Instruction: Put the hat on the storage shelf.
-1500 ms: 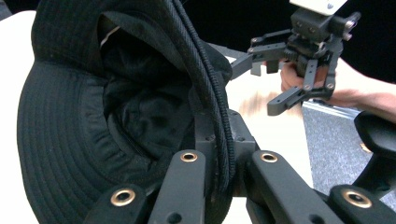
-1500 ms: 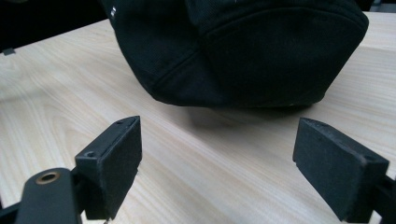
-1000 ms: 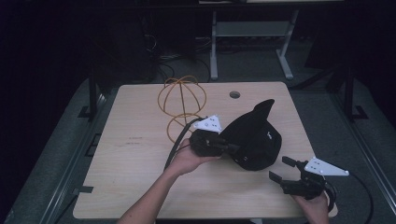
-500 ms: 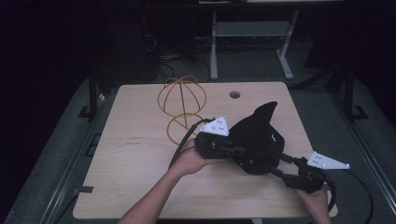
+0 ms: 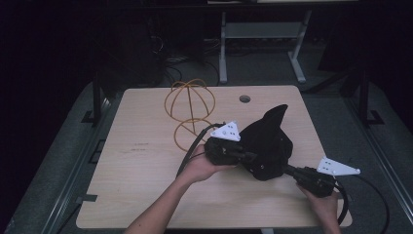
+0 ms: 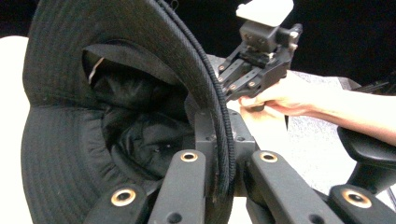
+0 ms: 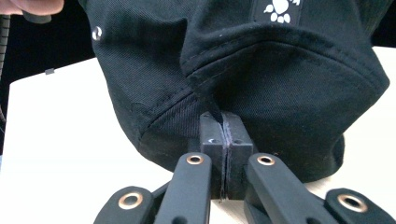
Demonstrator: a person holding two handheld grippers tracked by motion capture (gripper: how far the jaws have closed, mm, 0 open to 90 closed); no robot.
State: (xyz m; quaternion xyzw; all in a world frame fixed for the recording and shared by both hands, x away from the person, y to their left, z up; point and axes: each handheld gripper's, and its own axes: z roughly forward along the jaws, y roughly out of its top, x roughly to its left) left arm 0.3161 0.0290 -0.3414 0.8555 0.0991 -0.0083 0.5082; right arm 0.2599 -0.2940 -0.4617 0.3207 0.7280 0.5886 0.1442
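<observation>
On the right half of the wooden worktop point(image 5: 146, 165) rests a black hat point(image 5: 268, 144), held between two claws. Behind it stands a yellow wire frame point(image 5: 189, 109). Left claw point(image 5: 246, 157): jaws closed on the hat's corded brim edge point(image 6: 219, 116). Right claw point(image 5: 287, 170): jaws pinched shut on a fold of the hat's fabric, with a white paw-print label point(image 7: 279, 10) above.

**Both grippers clamped**

My left gripper point(image 5: 251, 157) points toward 3 o'clock, fingers pinched together. My right gripper point(image 5: 288, 170) reaches toward 10 o'clock, fingers point(image 7: 212, 135) also pressed tight. Both forearms enter from 6 o'clock.
</observation>
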